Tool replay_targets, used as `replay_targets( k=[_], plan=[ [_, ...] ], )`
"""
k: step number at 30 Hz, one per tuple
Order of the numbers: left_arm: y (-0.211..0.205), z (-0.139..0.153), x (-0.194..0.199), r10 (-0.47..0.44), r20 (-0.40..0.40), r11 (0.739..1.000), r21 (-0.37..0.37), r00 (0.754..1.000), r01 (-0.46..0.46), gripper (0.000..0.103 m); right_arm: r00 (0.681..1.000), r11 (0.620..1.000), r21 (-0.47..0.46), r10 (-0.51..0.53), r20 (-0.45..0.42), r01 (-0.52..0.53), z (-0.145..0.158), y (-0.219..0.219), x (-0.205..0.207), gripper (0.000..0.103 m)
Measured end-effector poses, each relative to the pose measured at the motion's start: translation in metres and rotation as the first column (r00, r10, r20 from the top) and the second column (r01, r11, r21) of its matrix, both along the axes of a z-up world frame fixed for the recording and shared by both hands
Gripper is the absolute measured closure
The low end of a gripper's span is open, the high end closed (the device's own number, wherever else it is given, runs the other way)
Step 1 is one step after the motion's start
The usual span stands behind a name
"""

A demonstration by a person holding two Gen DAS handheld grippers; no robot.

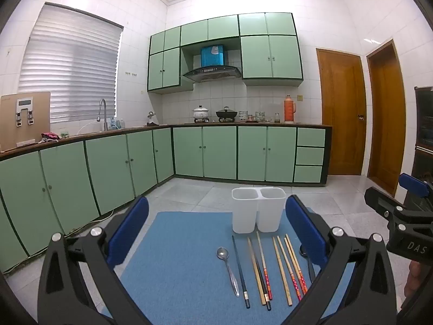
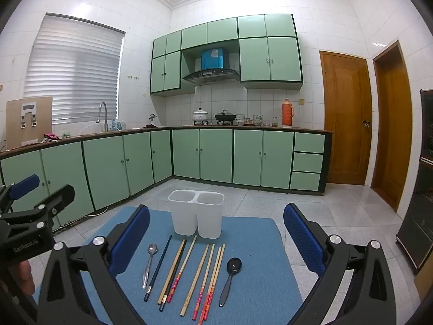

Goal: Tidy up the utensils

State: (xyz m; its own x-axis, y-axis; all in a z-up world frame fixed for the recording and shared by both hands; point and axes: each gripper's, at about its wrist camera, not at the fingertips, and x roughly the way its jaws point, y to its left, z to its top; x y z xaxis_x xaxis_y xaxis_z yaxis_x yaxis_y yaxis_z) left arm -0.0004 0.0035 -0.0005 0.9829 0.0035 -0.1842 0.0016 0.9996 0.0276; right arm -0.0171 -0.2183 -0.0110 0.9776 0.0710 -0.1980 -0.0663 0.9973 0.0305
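Observation:
A white two-compartment holder stands empty at the far edge of a blue mat. In front of it lie a metal spoon, several chopsticks and a black spoon, which a finger partly hides in the left wrist view. My left gripper hovers open above the utensils, nothing between its blue pads. My right gripper is open too, held over the mat. Each gripper shows at the other view's edge.
The mat lies on a pale tiled floor. Green kitchen cabinets run along the left and back walls, with a sink, pots and a thermos on the counter. Two wooden doors stand at the right, and a dark cabinet further right.

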Motion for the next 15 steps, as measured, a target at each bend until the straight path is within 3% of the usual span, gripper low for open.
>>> replay_targets(
  k=[15],
  plan=[
    [0.0018,0.0033,-0.0021,0.004,0.004,1.0,0.003,1.0,-0.004,0.005,1.0,1.0,0.001,0.0,0.002,0.0,0.0007,0.0003,-0.0005,0.006]
  ],
)
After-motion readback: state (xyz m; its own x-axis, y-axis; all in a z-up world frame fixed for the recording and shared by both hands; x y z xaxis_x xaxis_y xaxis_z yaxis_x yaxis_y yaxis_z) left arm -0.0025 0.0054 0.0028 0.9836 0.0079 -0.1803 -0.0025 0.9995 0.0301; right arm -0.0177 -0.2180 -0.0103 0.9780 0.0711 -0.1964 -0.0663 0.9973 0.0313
